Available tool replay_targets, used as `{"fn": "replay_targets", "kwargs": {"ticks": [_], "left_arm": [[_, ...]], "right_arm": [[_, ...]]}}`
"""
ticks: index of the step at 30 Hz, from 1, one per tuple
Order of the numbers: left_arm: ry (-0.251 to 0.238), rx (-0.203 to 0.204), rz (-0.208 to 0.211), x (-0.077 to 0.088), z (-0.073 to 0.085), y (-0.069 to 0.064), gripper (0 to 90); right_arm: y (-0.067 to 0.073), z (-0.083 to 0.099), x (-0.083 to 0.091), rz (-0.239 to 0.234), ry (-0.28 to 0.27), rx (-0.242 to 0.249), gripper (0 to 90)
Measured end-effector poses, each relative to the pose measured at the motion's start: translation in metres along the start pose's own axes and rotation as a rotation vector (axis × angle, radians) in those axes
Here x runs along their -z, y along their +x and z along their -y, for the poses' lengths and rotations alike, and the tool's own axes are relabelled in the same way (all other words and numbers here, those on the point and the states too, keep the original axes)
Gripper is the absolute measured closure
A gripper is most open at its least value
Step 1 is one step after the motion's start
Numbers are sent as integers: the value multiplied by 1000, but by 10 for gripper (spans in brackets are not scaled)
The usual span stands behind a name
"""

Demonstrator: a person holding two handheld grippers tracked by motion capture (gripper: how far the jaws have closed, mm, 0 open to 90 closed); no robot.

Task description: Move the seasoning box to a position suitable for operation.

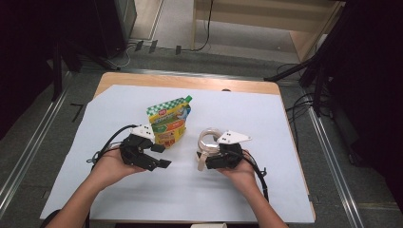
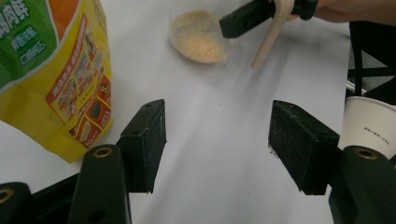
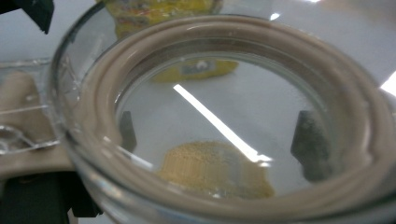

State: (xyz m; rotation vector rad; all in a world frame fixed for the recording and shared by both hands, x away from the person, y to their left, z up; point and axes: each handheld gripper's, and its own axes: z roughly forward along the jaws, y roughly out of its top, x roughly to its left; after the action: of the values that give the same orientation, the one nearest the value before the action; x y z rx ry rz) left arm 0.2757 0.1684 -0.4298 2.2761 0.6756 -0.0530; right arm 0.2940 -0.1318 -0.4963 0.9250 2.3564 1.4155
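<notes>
Colours on the desk

The pouch (image 1: 169,124) is yellow with green and orange parts, a green and white checked top and a small green cap; in the left gripper view it has tiny food pictures and white letters on green. The jar (image 1: 209,142) is clear glass with a beige lid ring, and the powder (image 3: 215,169) in it is sandy yellow. The paper cup (image 2: 367,125) is white with small dark print. The desk (image 1: 185,81) is light brown wood under a white sheet (image 1: 247,118). Both grippers are black with a pale grey plate on top.

Pouch (image 1: 169,124) btwn grippers, jar (image 1: 209,140) right
</notes>
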Motion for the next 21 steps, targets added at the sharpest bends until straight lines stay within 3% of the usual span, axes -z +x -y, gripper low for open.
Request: {"fn": "replay_targets", "kwargs": {"ticks": [4,9,11,17,21], "left_arm": [[-2,-2,0,0,0,0,381],[1,-8,-3,-1,0,0,380],[1,-7,-2,-2,0,-1,381],[4,-12,4,-4,-1,-2,382],[2,-10,14,-4,-1,-2,407]], "right_arm": [[11,1,-9,-33,22,37,123],[15,4,-10,-29,18,62,122],[17,6,-9,-28,14,102,122],[18,7,-8,-19,18,90,118],[18,6,-2,-15,53,93,118]]}}
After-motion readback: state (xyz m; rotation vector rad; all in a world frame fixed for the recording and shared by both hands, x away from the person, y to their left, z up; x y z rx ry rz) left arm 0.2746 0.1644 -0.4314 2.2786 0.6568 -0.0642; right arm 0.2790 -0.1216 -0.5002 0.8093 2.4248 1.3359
